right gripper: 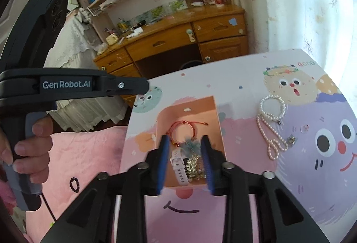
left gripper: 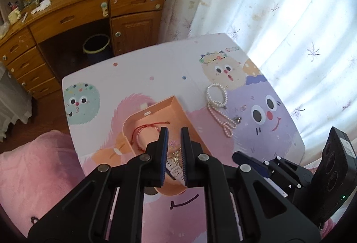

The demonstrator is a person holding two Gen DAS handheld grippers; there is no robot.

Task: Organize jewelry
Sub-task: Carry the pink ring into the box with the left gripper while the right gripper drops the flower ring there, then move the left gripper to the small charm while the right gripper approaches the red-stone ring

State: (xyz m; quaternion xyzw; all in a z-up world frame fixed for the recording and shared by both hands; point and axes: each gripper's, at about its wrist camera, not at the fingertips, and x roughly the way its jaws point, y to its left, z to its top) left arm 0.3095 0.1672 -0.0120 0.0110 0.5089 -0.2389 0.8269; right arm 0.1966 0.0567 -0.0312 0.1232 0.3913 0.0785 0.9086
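Observation:
A peach open box (left gripper: 178,112) (right gripper: 219,122) lies on the cartoon-print table (left gripper: 133,78) (right gripper: 234,78). Inside it are a red cord bracelet (left gripper: 142,131) (right gripper: 180,128), a blue-grey feathery piece (right gripper: 191,146), a white watch strap (right gripper: 179,167) and a gold piece (right gripper: 194,166). My left gripper (left gripper: 174,131) hovers over the box, jaws almost together and empty. My right gripper (right gripper: 185,142) hangs above the box with its jaws apart, nothing pressed between them. A pearl necklace (left gripper: 217,107) (right gripper: 271,122) and small metal pieces (left gripper: 238,119) (right gripper: 291,140) lie on the table to the right.
Pink bedding (left gripper: 33,165) (right gripper: 89,153) borders the table's left side, with a dark bead bracelet (right gripper: 74,185) on it. A hand (right gripper: 29,149) holds the left gripper's handle. A wooden desk (left gripper: 89,13) and a bin (left gripper: 97,46) stand behind; curtains (left gripper: 290,20) hang at right.

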